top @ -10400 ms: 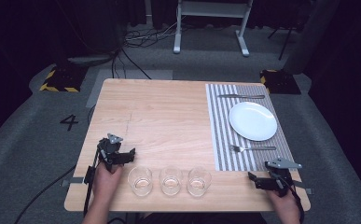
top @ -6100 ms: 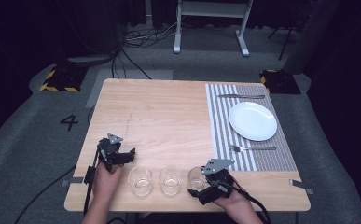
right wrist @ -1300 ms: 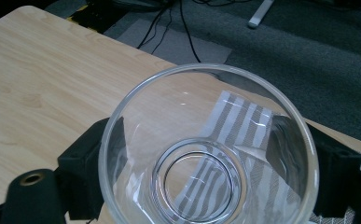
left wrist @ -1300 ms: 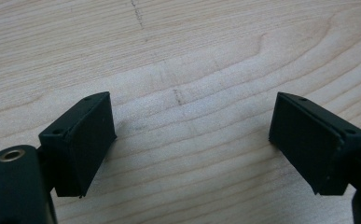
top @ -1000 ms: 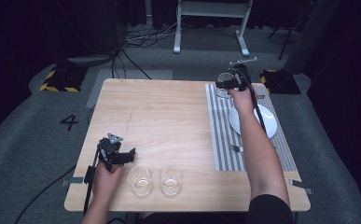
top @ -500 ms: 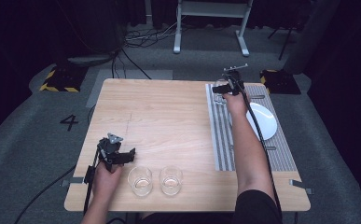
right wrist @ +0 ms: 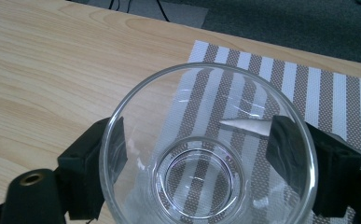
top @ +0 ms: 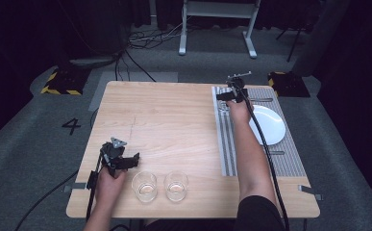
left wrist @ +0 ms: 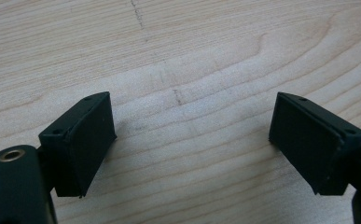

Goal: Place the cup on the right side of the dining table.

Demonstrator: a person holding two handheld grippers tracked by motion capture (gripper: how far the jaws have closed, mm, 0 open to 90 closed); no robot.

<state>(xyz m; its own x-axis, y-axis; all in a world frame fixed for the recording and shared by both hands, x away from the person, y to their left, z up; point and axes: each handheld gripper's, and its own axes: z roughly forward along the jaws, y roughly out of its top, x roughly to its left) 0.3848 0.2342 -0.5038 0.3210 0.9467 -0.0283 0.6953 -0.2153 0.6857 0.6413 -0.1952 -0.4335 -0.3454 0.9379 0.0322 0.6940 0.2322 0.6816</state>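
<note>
Since half a second ago the right gripper point(top: 228, 96) has come a little lower and nearer to the far left corner of the striped placemat point(top: 227, 144), and the glass point(right wrist: 208, 149) it carries has gone with it; the left gripper point(top: 126, 161) has stayed at the near left part of the table point(top: 174, 120). The fingers point(right wrist: 94, 163) of the right gripper are clenched on the outside of the glass wall, one on each side, and the glass hangs over the mat corner, close to the knife point(right wrist: 246, 127) that lies at the far edge. The fingers point(left wrist: 82, 140) of the left gripper are spread wide and grasp nothing, with only bare wood between them. I think the main risk is that the smooth glass slips or tilts if it is let go before its base rests flat, or that the base lands on the knife and the glass then tips over. The held glass looks empty. The two glasses point(top: 145, 186) near the front edge seem also empty, and the white plate point(top: 272, 122) has nothing on it.
</note>
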